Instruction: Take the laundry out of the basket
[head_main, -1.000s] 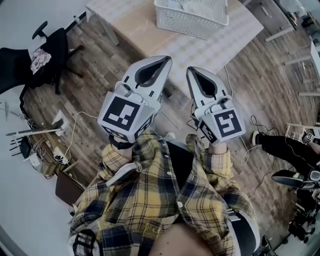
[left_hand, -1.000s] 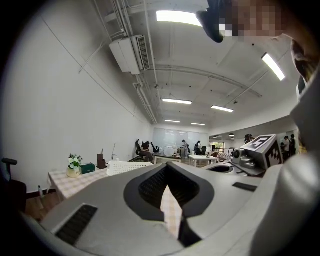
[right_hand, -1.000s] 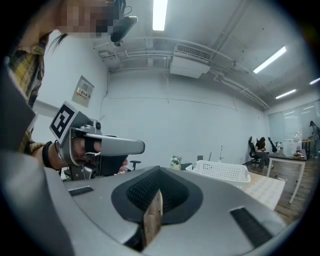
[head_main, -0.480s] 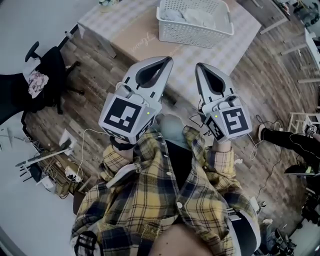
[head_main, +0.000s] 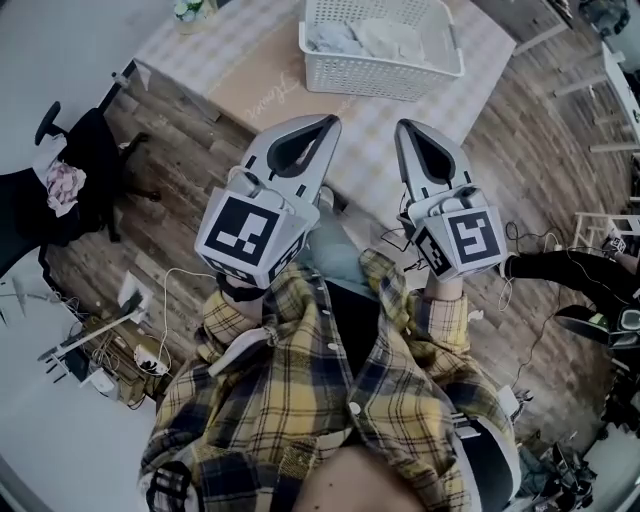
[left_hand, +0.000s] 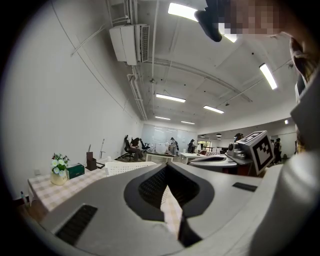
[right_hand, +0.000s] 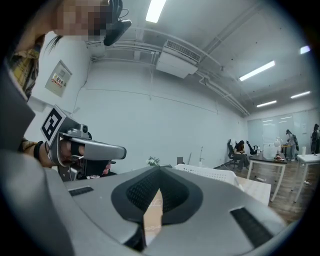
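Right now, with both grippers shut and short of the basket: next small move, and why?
Probably advance both toward the basket, opening the jaws on the way: left gripper and right gripper are shut, empty and short of it, and the laundry lies inside.

A plank floor (head_main: 190, 140) fills the head view, with a table (head_main: 215, 50) in a checked cloth at the top centre. A black chair (head_main: 95, 150) stands at the left edge, and cables (head_main: 175, 280) trail across the lower left. In the left gripper view a plain white wall (left_hand: 65, 100) covers the left half, an air conditioner (left_hand: 129, 44) hangs at the upper middle, and strip lamps (left_hand: 171, 98) cross the ceiling. The bright far end (left_hand: 160, 134) may be a window.
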